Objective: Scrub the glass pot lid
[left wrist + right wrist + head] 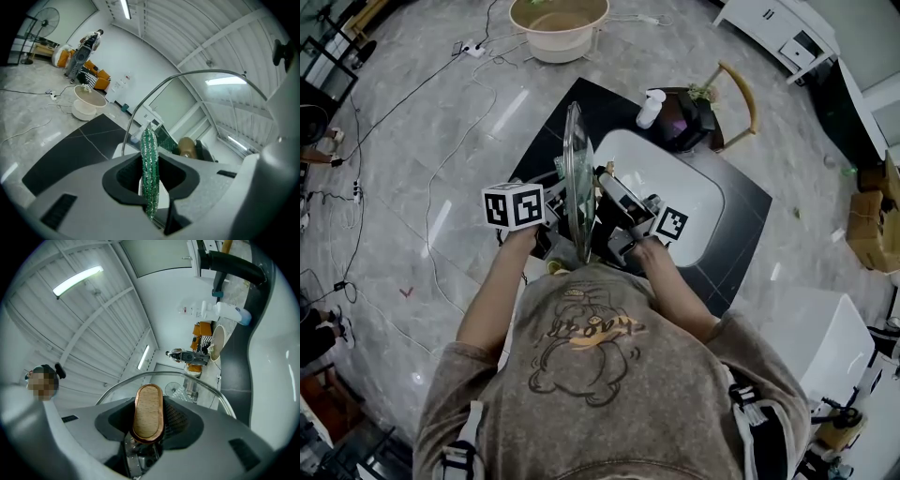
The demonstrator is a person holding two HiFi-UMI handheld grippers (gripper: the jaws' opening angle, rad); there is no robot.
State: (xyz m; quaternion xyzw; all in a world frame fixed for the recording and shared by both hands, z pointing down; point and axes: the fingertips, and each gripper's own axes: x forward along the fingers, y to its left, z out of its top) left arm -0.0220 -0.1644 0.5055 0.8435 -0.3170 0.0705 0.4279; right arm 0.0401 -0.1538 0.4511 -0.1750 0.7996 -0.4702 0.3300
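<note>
The glass pot lid (576, 178) stands on edge between my two grippers, above the left end of the white sink (689, 202). My right gripper (623, 220) is shut on the lid's wooden handle (147, 412), whose oval top fills the gap between the jaws; the lid's metal rim (164, 376) arches beyond it. My left gripper (551, 208) is shut on a flat green glittery scrub cloth (150, 171), held upright right against the lid's other face. The lid's rim (187, 75) also curves across the left gripper view.
A white bottle (651, 107) and a dark box (689, 122) sit at the sink's far end on the black counter (741, 244). A beige basin (559, 26) stands on the marble floor beyond. Cables trail on the floor at the left.
</note>
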